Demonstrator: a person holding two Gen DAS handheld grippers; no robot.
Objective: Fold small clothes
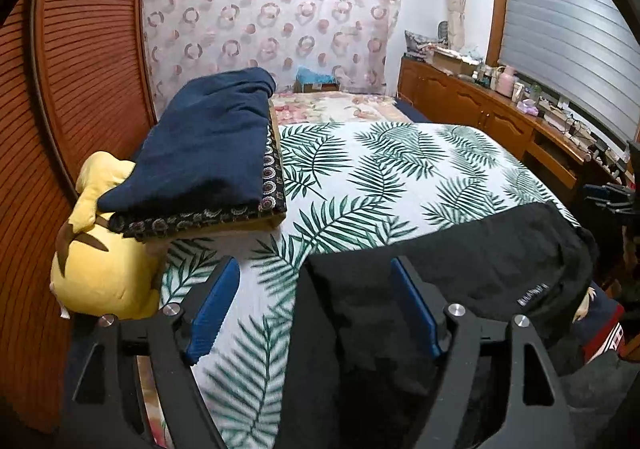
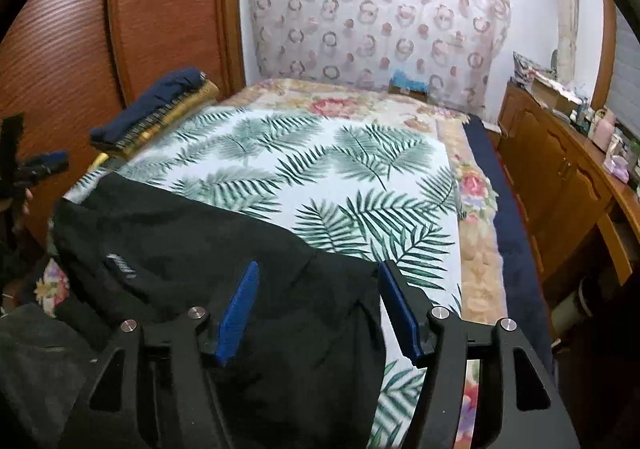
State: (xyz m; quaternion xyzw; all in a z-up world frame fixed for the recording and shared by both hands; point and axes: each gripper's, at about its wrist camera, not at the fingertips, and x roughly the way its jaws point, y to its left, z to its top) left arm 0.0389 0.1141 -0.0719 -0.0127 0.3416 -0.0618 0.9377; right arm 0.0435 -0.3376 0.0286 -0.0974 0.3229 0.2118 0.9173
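A black garment (image 1: 472, 261) lies spread on the near edge of the leaf-print bed cover (image 1: 380, 177); it also shows in the right wrist view (image 2: 192, 249). My left gripper (image 1: 316, 281) is open, its jaws wide apart over the garment's left edge, holding nothing. My right gripper (image 2: 318, 289) is open over the garment's right edge, with the cloth under and between the blue fingers (image 2: 236, 313). A stack of folded clothes (image 1: 208, 153), navy on top, sits at the bed's left side and also shows in the right wrist view (image 2: 148, 109).
A yellow plush toy (image 1: 100, 265) lies beside the stack by the wooden louvred door (image 1: 80, 49). A wooden sideboard (image 1: 500, 113) with clutter runs along the right wall (image 2: 560, 169). A patterned curtain (image 2: 376, 17) hangs at the far end.
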